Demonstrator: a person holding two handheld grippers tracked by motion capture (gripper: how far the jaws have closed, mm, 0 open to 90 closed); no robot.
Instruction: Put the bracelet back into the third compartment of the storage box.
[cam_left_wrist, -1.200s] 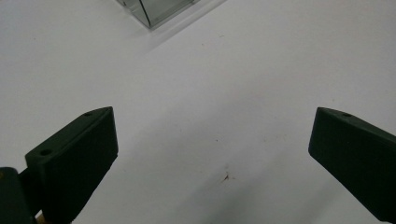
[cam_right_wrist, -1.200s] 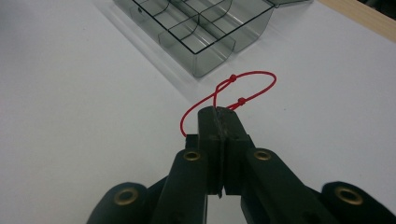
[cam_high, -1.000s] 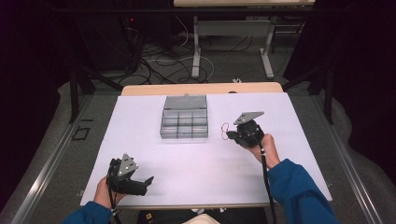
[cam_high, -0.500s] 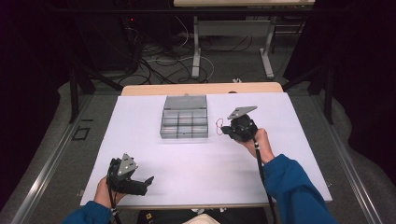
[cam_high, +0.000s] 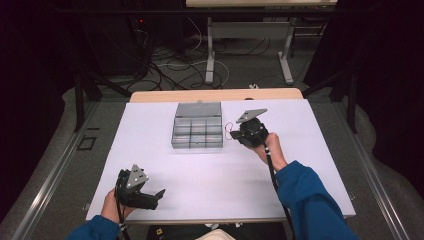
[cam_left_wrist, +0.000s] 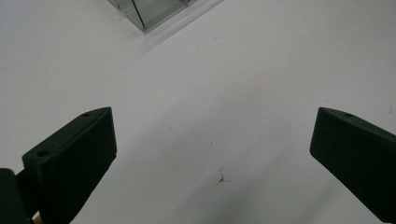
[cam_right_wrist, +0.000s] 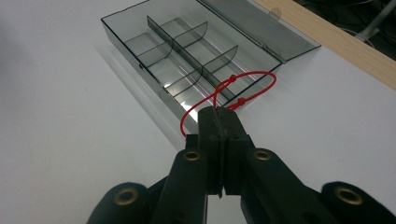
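Observation:
A clear grey compartment box (cam_high: 197, 131) with its lid folded back sits on the white table (cam_high: 210, 170). My right gripper (cam_high: 237, 132) hovers just to the box's right, shut on a thin red string loop (cam_right_wrist: 233, 91) that hangs over the box's (cam_right_wrist: 187, 60) near corner. The red loop (cam_high: 229, 131) shows faintly beside the box's right wall. Near the front left edge my left gripper (cam_high: 159, 193) rests open, its jaws spread wide over bare table (cam_left_wrist: 210, 107) with nothing between them.
The box's compartments look empty. A wooden table edge (cam_high: 215, 95) runs behind the white sheet. Cables (cam_high: 165, 60) and table legs lie on the floor beyond. A box corner (cam_left_wrist: 149, 11) shows at the top of the left gripper view.
My right gripper has moved left and slightly away, carrying the red loop closer to the box's right side. The left gripper has stayed put.

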